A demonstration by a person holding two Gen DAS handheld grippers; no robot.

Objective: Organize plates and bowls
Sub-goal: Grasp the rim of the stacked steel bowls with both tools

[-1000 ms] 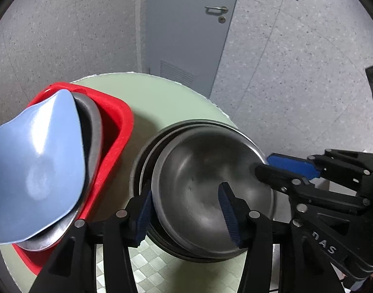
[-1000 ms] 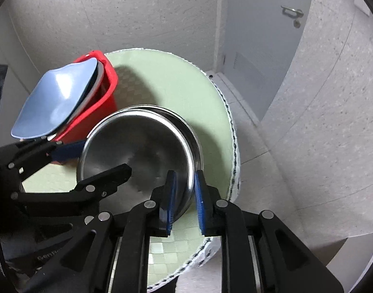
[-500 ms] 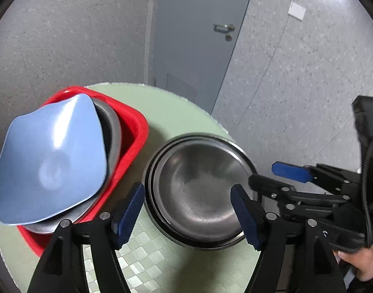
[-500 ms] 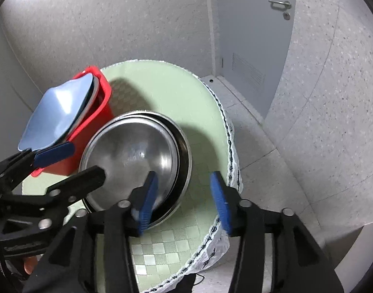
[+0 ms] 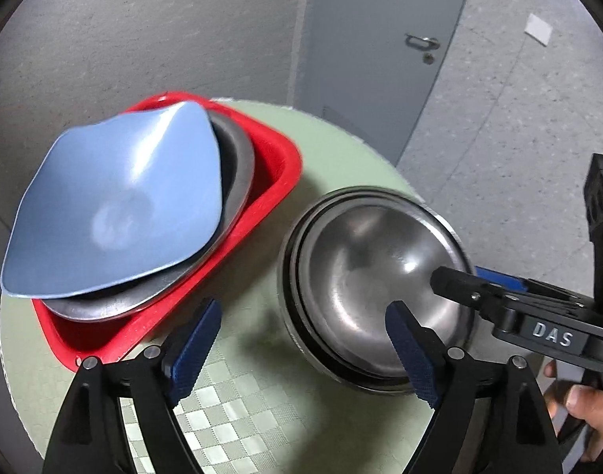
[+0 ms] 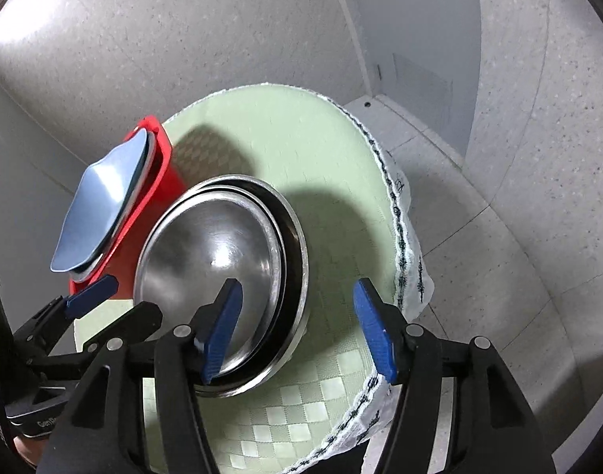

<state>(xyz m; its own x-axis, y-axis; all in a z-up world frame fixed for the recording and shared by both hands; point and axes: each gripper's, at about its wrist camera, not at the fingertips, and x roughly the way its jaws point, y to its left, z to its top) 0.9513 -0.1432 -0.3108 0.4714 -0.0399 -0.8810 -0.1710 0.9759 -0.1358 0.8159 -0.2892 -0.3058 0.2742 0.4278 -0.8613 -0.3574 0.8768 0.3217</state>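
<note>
A stack of steel bowls [image 5: 364, 276] sits on the round green table [image 5: 333, 158]; it also shows in the right wrist view [image 6: 222, 260]. A red basket [image 5: 277, 173] to its left holds a steel plate [image 5: 238, 166] and a blue plate [image 5: 119, 205] leaning on top; the blue plate [image 6: 100, 205] and basket [image 6: 163, 173] show in the right wrist view. My left gripper [image 5: 301, 347] is open and empty, above the table between basket and bowls. My right gripper [image 6: 297, 331] is open and empty, above the bowls' right rim.
The table's cloth edge [image 6: 400, 229] drops off close to the right of the bowls. A grey door [image 5: 380, 39] and speckled walls stand behind the table. My right gripper also shows at the right of the left wrist view [image 5: 498, 288].
My right gripper let go of the top bowl's rim and opened wide. Both grippers lifted back from the stack; the left one opened wider and moved left. The bowl now rests nested.
</note>
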